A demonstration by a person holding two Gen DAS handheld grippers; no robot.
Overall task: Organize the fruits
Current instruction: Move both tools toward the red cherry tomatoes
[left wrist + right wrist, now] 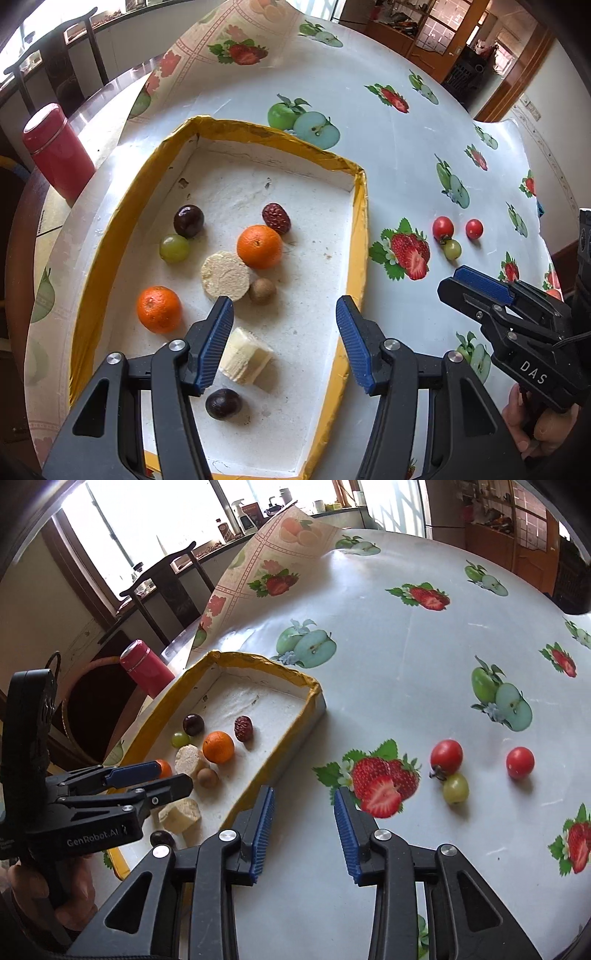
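Waiting outside the tray [288, 764], three small fruits lie at the right of the right wrist view: two tomatoes [446, 757] and a grape [455, 788]. Both claws, right [304, 808] and left [284, 317], are open and empty. One fruit should be pinched softly.

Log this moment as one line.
left gripper: open, over tray | right gripper: open, empty | three fruits outside tray

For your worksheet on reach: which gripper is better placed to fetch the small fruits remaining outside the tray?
Right gripper: open, empty, beside the two red cherry tomatoes and green grape. Left gripper hangs over the yellow-rimmed tray.
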